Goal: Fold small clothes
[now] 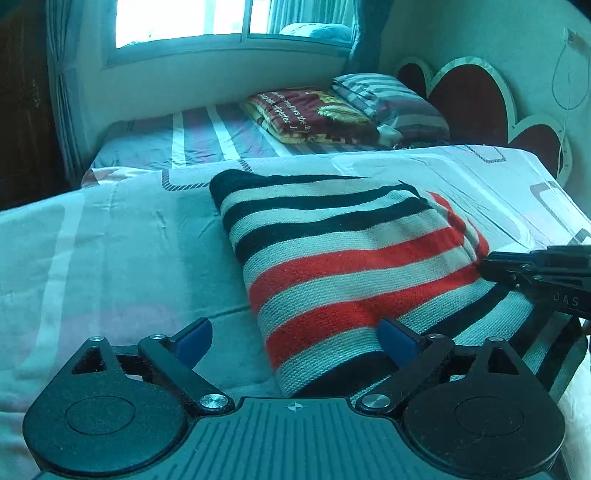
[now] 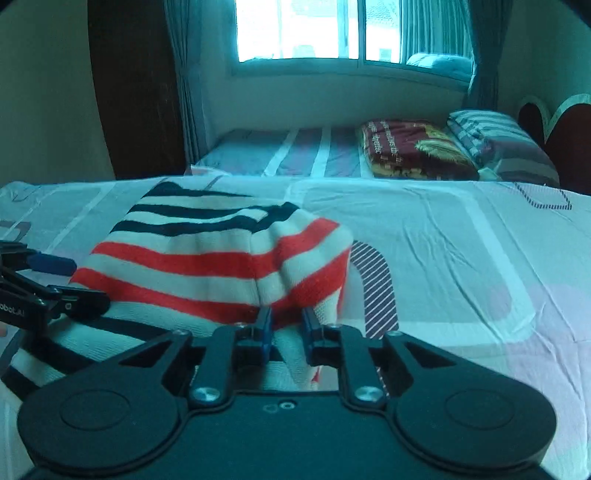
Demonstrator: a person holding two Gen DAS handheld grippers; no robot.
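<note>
A knitted garment with red, white and black stripes (image 1: 332,258) lies partly folded on the pale bed sheet (image 1: 110,251). My left gripper (image 1: 295,336) is open at the garment's near edge, its blue fingers on either side of that edge without gripping. The right gripper shows in the left wrist view (image 1: 491,269) at the garment's right side. In the right wrist view the garment (image 2: 207,258) is bunched in front, and my right gripper (image 2: 287,325) is shut on a raised fold of it. The left gripper shows there at the left edge (image 2: 55,273).
A second bed with a striped sheet (image 1: 207,140) stands behind, carrying a folded maroon blanket (image 1: 314,110) and a striped pillow (image 1: 388,99). A heart-shaped headboard (image 1: 469,96) stands at the right. A window (image 2: 317,29) and curtains are at the back.
</note>
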